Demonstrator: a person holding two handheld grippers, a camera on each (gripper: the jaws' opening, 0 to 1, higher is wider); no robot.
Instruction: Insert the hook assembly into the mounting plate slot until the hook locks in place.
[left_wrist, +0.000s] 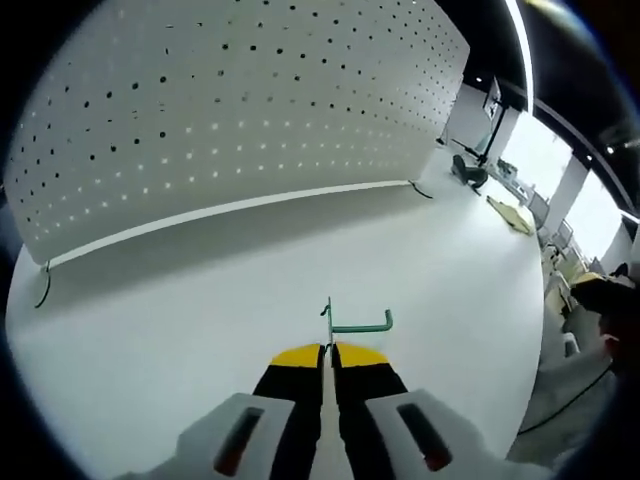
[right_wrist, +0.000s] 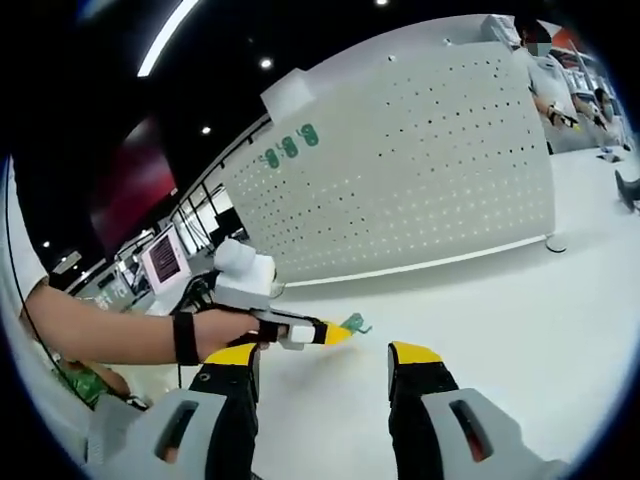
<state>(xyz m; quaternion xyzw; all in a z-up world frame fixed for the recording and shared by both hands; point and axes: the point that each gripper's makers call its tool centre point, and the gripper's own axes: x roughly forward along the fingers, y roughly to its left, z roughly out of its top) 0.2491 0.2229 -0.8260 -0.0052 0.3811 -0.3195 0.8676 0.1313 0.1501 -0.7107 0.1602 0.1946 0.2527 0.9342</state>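
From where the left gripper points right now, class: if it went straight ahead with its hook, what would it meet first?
Most likely the white pegboard panel. The left gripper, shut on the green hook, points over bare white table at the panel's lower part; the gap between them cannot be judged.

White pegboard (left_wrist: 240, 110) across the far side, dotted with a regular grid of small dark holes, and three green marks near its top left corner in the right gripper view. White table (left_wrist: 200, 310) too. The hook (left_wrist: 352, 322) is teal-green. Left gripper (left_wrist: 329, 352): yellow tips, black jaws, pale grey body with dark red slots. Right gripper (right_wrist: 325, 352) wears the same colours. Black strap (right_wrist: 183, 338) on the wrist.
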